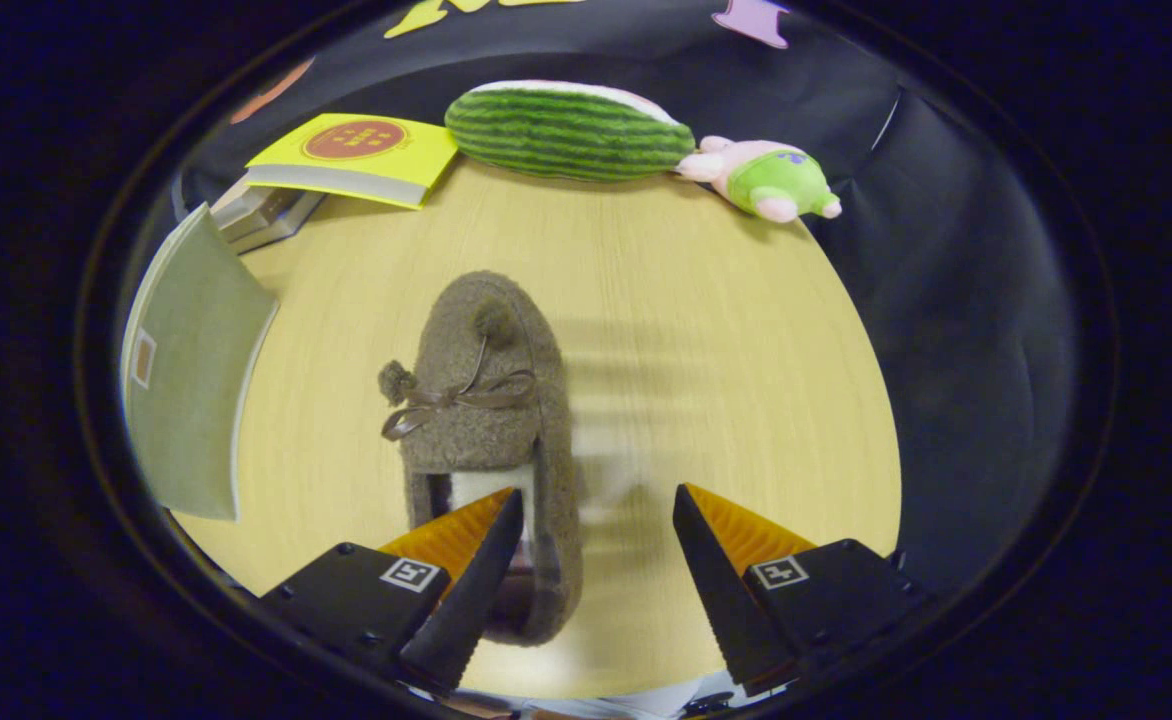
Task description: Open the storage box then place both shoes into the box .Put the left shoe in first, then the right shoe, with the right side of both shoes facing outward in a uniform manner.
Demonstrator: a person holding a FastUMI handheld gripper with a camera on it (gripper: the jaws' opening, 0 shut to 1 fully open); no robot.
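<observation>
Pale wood counter (706,300) carried a brown fuzzy shoe (486,400), toe pointing away, its bow on top. Over the shoe's heel hung the hand-held gripper (598,515), fingers spread wide, one finger above the shoe's opening, the other over bare wood beside it. Beyond the shoe lay a striped watermelon plush (566,132).

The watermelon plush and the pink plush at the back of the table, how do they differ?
The watermelon plush is long, dark green with stripes; the pink plush is smaller, pink with a light green middle. The watermelon plush lies beside the yellow book; the pink plush lies at the table's edge. Both are far beyond the open gripper.
</observation>
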